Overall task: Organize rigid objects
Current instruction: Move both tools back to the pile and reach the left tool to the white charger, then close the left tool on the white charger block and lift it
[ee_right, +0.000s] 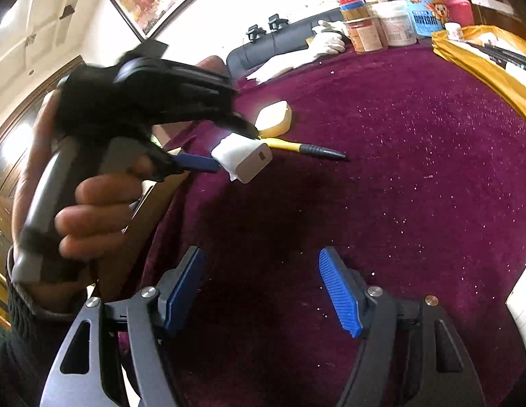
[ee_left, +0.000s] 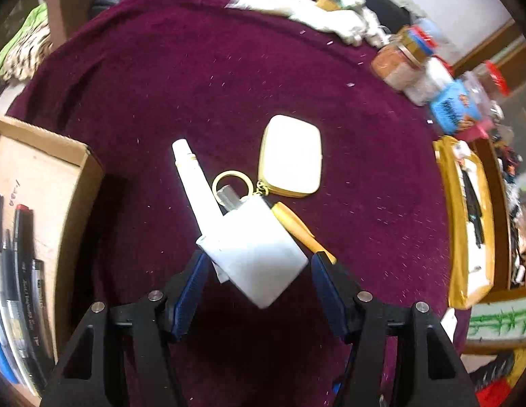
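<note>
Left gripper (ee_left: 256,263) clamped on white charger (ee_left: 252,247), above maroon cloth (ee_left: 161,84).
Held clear of the cloth near the centre, blue pads pressing two sides. Just beyond, on the cloth: white tube (ee_left: 195,183) to the left, cream pouch (ee_left: 292,156) with gold keyring farther off, yellow pen (ee_left: 297,227) to the right. At far left, cardboard box (ee_left: 42,156) with pens inside. Right gripper (ee_right: 263,271) spread wide, nothing between its pads, low over bare cloth on the near side.
</note>
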`<state>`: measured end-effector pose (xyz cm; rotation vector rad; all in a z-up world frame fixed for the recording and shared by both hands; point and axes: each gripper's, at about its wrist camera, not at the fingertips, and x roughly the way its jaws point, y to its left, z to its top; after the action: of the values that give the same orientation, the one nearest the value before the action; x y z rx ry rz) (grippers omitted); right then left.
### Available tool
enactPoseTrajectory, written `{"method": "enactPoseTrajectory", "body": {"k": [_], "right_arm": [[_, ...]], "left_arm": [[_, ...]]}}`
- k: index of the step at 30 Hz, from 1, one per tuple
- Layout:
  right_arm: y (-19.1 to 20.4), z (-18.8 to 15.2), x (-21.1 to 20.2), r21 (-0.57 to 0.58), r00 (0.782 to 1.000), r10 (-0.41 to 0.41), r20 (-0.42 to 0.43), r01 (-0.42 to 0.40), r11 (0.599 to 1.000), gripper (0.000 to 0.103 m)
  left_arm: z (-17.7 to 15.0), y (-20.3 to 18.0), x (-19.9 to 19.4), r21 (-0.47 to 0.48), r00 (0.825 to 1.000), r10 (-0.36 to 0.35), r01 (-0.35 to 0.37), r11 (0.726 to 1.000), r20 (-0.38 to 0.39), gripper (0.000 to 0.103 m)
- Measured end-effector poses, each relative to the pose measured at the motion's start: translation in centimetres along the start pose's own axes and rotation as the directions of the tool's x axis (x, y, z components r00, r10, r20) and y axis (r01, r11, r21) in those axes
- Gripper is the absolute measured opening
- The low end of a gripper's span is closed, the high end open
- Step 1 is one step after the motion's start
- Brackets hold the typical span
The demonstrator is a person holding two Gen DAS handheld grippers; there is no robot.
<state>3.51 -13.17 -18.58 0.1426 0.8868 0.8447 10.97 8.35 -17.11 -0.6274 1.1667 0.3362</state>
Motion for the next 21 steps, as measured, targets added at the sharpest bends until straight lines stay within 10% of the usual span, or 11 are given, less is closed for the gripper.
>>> {"method": "enactPoseTrajectory", "body": {"k": [11, 21], "right_arm": [[0.1, -0.2, -0.6, -0.002, 0.999, 0.007, 0.042, -0.007, 1.0, 0.07], [-0.3, -0.3, -1.1, 0.022, 0.998, 0.006, 0.064, -0.007, 1.0, 0.07]], "left_arm": [[1.0, -1.2, 1.9, -0.007, 0.994, 0.112, -0.112, 0.994, -0.014, 0.072], [-3.8, 0.7, -0.4, 0.192, 0.999, 0.031, -0.027, 0.981, -0.018, 0.053]]}}
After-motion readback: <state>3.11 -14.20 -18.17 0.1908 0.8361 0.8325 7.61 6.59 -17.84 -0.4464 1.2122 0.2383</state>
